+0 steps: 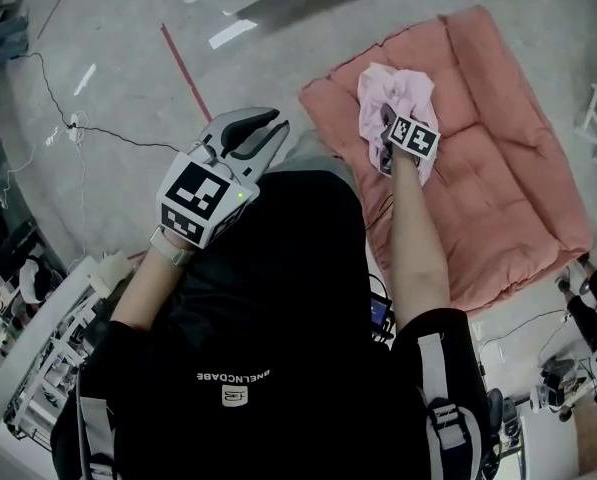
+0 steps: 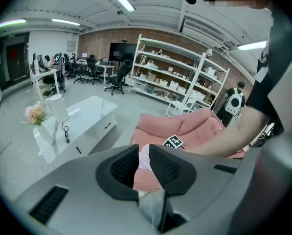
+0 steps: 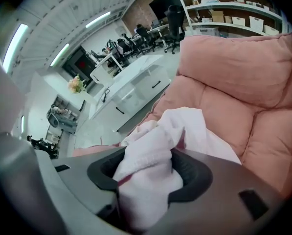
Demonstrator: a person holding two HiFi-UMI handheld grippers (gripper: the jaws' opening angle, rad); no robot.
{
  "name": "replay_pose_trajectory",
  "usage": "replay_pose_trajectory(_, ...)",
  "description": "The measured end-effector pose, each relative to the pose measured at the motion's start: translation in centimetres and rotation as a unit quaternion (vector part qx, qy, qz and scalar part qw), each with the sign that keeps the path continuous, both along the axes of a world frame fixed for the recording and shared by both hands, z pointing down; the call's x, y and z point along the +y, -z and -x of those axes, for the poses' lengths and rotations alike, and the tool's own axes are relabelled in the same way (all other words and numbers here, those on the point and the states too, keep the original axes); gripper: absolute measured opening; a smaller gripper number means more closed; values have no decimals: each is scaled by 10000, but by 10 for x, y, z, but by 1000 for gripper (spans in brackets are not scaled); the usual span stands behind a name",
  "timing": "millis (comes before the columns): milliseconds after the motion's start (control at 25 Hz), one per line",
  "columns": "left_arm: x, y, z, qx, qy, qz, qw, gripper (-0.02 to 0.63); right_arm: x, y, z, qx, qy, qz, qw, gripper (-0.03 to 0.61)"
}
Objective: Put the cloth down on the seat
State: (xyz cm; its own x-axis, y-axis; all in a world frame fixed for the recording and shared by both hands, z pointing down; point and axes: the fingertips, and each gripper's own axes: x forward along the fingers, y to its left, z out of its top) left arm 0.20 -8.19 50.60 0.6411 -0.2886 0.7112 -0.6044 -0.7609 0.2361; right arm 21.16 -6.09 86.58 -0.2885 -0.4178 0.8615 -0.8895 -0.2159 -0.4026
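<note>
A pale pink cloth [image 1: 398, 93] lies bunched on the salmon cushioned seat [image 1: 498, 178], near its left side. My right gripper [image 1: 388, 118] is down on the cloth, marker cube up, its tips hidden under the folds. In the right gripper view the cloth [image 3: 155, 151] fills the gap of the right gripper [image 3: 146, 165] and touches both pads, with the seat [image 3: 234, 106] just behind. My left gripper [image 1: 278, 123] hangs over the floor, left of the seat, holding nothing. In its own view the left gripper [image 2: 143, 153] shows only a narrow slit, with the cloth [image 2: 144, 158] seen through it.
A white low table [image 2: 82, 121] with a lamp and a vase of flowers [image 2: 35, 114] stands on the floor beyond the seat. A red tape line [image 1: 183, 68] and a black cable [image 1: 68, 118] cross the grey floor. Shelving [image 2: 175, 77] lines the far wall.
</note>
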Motion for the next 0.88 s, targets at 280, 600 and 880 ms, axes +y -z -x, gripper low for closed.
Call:
replay_pose_trajectory(280,10,-4,14,-17,121,-21,9999,57,-2,-12,5,178,248,163,9994,303)
replay_pose_trajectory(600,15,6,18,107,26,-79,9999,57,-5,23,6,64,338,-30,9994,336)
replay_pose_trajectory(880,27,14,13,272,-202,-73,9994,57,1,65,-11,129,161,-251,9995,336)
